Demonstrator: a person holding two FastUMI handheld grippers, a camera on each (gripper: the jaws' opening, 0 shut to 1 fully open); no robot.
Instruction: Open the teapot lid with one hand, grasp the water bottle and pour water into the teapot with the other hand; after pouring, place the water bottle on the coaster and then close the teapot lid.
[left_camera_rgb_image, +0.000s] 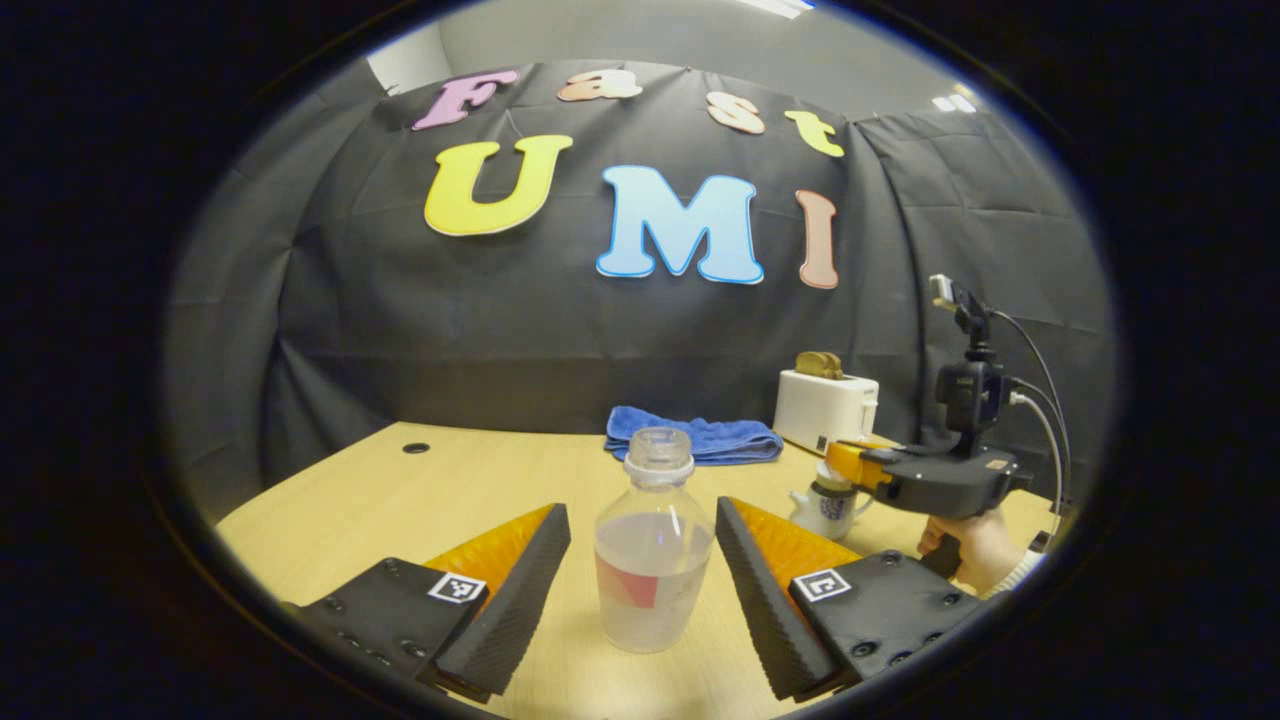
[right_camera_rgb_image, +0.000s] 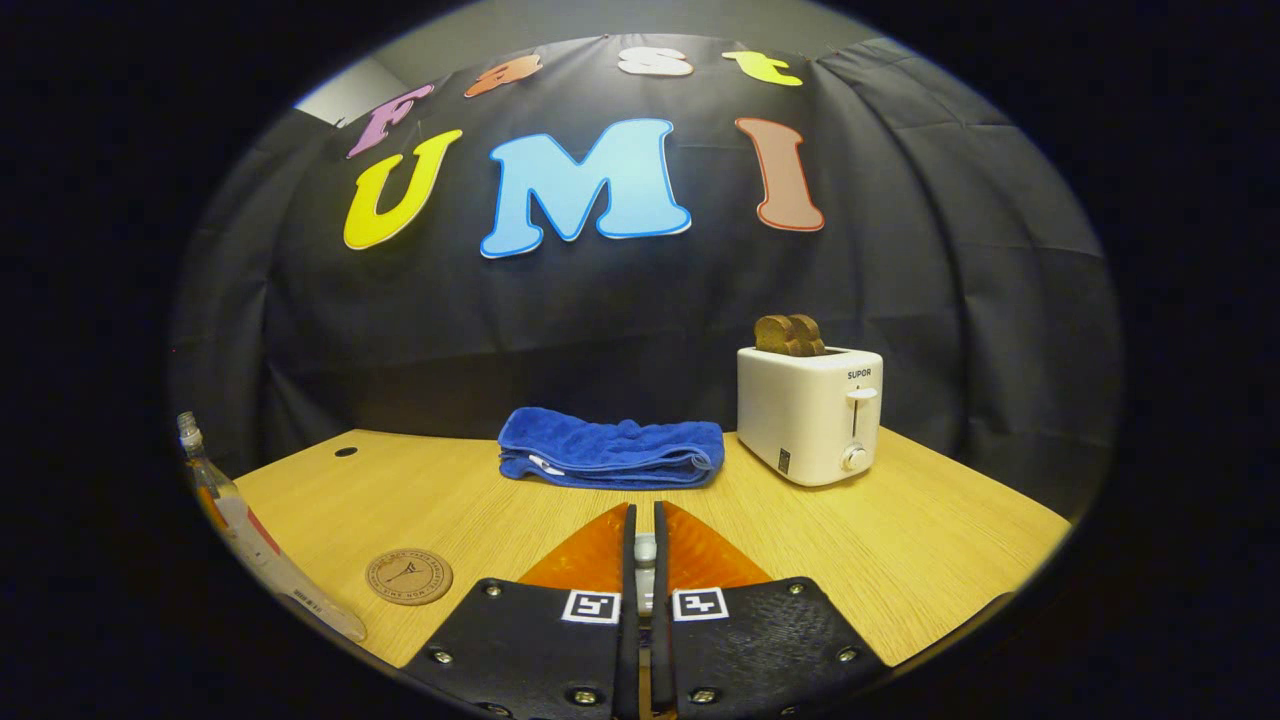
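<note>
The left tool (left_camera_rgb_image: 642, 545) gapes wide around the uncapped, half-full bottle (left_camera_rgb_image: 652, 560), not touching. The right tool (right_camera_rgb_image: 641, 548) pinches something small and pale. Thin plastic dents; grip mid-body.

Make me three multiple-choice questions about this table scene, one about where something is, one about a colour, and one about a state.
1. Where does the water bottle stand?
A. on the coaster
B. between the left gripper's open fingers
C. on the toaster

2. What colour is the folded towel?
A. blue
B. red
C. white

3. How is the bottle's top?
A. capped
B. uncapped
C. covered by the towel

Answers: 1 B, the left gripper view shows a finger on each side of it, neither pressing. 2 A, the towel is blue in both views. 3 B, the bottle's threaded neck is bare.
</note>
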